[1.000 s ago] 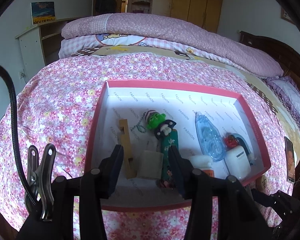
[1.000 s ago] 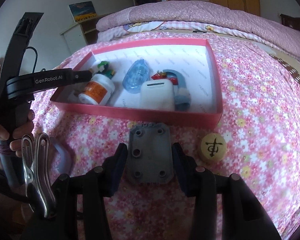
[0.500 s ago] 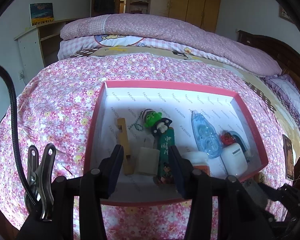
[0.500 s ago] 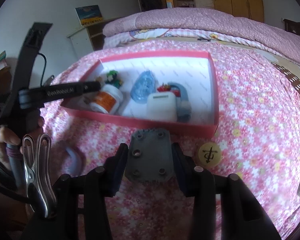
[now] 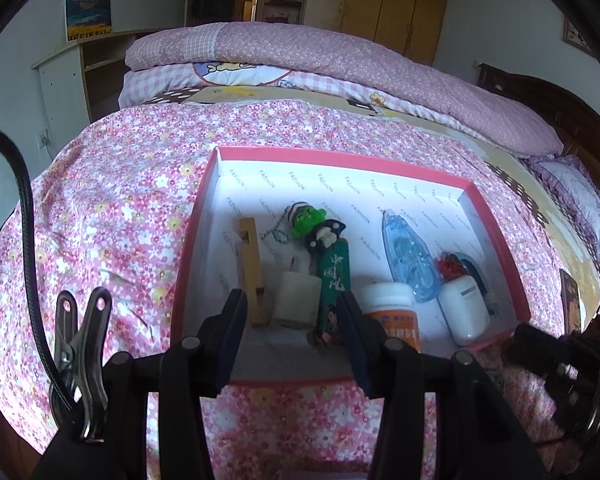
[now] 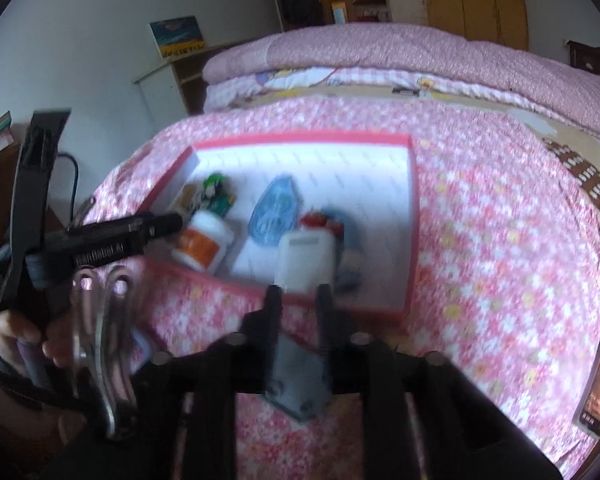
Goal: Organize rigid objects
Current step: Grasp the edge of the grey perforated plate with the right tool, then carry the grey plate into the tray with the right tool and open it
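Right gripper [image 6: 298, 294]: jaws have just been closing, now clamped narrow on the grey plate [image 6: 296, 376]. The frame is blurred, but the plate looks tilted between the fingers and clear of the bedspread [image 6: 500, 240], so I judge it picked up.

Key relation: the pink box [image 6: 410, 216] lies straight ahead and far of the right gripper, its near wall just beyond the fingertips. The plate's long axis runs roughly along the fingers and points into the box. Next move, as I read it: carry it forward over the near wall and drop it.

Landing space is tight at the near right. The white case [image 6: 306, 258] sits directly ahead, just inside the wall, with the orange-label bottle [image 6: 204, 240] to its left and the blue tape dispenser [image 6: 274, 210] further in. The far right part of the box floor looks free.

Left gripper [image 5: 292, 312]: jaws part open, nothing held, hovering over the box's near left end. Between and beyond its fingers lie the white plug [image 5: 296, 300], the wooden piece [image 5: 252, 272] and the green bookmark [image 5: 332, 284], all untouched. The green figure [image 5: 306, 220] sits further in.

The right hand is the one with the part. In the right-wrist view, the left tool sits at the box's left edge, clear of the drop path.
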Demonstrator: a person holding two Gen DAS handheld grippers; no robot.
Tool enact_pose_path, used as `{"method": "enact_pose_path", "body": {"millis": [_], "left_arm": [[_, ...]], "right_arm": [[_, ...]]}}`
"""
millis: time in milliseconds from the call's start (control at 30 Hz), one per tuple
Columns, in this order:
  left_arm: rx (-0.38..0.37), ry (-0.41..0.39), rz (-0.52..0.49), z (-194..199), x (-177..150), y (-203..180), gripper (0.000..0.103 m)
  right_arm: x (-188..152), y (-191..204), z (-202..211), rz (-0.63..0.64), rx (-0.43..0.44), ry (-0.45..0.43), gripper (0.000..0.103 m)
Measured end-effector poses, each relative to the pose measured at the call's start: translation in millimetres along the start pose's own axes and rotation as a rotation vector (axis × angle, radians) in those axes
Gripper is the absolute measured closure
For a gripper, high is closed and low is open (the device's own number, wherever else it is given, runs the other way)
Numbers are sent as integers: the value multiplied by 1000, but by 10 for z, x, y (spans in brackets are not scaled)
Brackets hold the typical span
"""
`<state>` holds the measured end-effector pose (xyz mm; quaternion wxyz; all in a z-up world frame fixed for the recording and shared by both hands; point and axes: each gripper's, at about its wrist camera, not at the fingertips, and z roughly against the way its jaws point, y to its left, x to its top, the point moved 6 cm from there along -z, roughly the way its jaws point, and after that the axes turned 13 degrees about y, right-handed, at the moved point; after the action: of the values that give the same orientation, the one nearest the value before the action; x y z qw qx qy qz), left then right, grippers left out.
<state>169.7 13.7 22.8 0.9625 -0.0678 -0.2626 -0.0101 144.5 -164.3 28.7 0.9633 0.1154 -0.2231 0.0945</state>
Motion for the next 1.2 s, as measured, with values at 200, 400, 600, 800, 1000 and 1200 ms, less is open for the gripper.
{"method": "enact_pose_path", "body": {"millis": [200, 400, 600, 800, 1000, 1200], "left_arm": [[-11, -7, 0, 74, -65, -15, 54], [-22, 10, 11, 55, -116, -4, 54], [-24, 17, 8, 36, -135, 0, 54], [-25, 17, 5, 39, -145, -15, 54], [-28, 19, 7, 47, -151, -26, 54], [-29, 15, 0, 67, -158, -34, 54]], "right_arm": [[-234, 1, -145, 31, -44, 76, 54], [-315, 1, -244, 39, -27, 131, 38], [-355, 139, -326, 152, -59, 146, 27], [-392, 248, -381, 289, -129, 130, 38], [-354, 260, -330, 264, -71, 124, 88], [-353, 293, -230, 241, -18, 100, 93]]}}
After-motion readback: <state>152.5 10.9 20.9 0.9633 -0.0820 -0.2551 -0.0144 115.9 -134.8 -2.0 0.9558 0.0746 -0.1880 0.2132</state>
